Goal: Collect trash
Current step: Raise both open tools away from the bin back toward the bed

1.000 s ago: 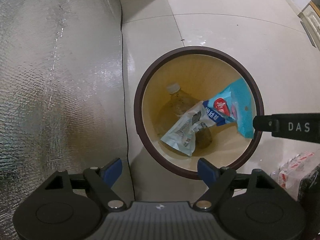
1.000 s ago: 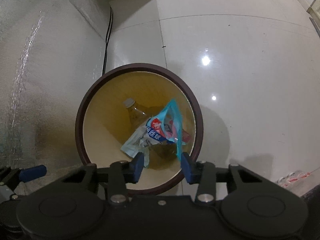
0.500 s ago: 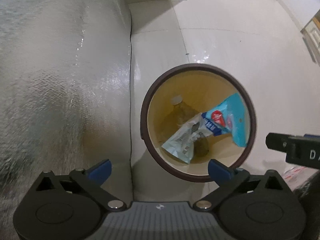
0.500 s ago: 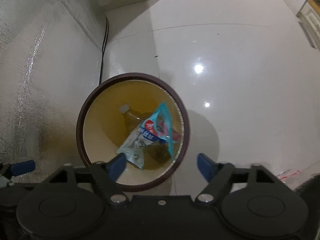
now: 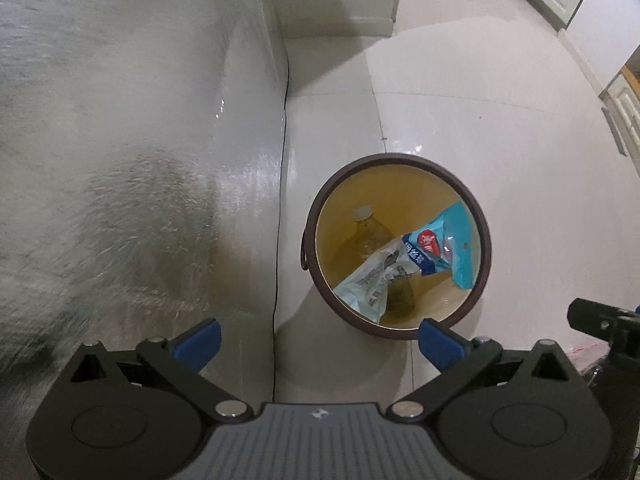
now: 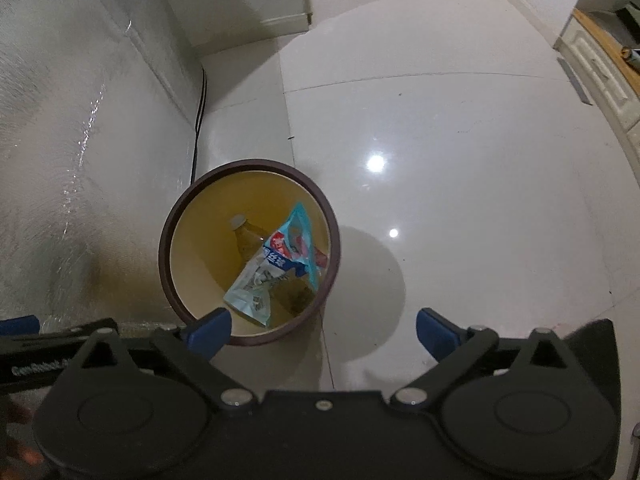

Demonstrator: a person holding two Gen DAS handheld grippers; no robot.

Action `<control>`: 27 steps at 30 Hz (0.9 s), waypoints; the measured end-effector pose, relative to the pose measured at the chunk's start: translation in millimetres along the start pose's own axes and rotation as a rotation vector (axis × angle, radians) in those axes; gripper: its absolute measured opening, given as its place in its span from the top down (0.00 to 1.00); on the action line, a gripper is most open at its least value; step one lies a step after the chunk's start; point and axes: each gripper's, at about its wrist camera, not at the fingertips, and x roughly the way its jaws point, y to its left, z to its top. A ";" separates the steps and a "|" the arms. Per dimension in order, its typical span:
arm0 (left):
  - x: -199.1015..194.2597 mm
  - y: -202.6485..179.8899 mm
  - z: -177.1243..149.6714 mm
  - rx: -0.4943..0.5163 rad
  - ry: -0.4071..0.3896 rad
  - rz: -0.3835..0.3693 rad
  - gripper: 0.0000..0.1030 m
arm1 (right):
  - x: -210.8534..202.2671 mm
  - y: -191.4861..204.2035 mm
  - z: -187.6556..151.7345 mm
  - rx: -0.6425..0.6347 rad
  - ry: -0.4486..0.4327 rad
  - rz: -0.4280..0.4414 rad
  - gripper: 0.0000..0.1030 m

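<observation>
both grippers, left [image 5: 319, 342] and right [image 6: 323, 332], hover above the wastebasket [image 6: 176, 216] with fingers apart and empty, snack bag [image 6: 276, 268] and bottle [image 6: 250, 240] inside; next likely fetching more trash.

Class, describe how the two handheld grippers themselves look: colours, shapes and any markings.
Both the left gripper and right gripper are black, with blue fingertip pads, angular linkages, silver pivot pins and round discs. The left has a ribbed grey centre plate.
</observation>
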 end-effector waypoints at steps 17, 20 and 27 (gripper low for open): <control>-119.7 -5.6 -62.2 0.015 -0.195 -0.039 0.00 | -116.7 -28.8 -58.3 0.008 -0.184 0.005 0.00; -146.0 -9.0 -72.6 0.024 -0.240 -0.059 0.00 | -137.2 -34.6 -71.9 0.007 -0.213 0.009 0.00; -210.2 -17.4 -99.3 0.066 -0.359 -0.082 0.00 | -189.6 -47.6 -100.9 0.020 -0.307 0.026 0.00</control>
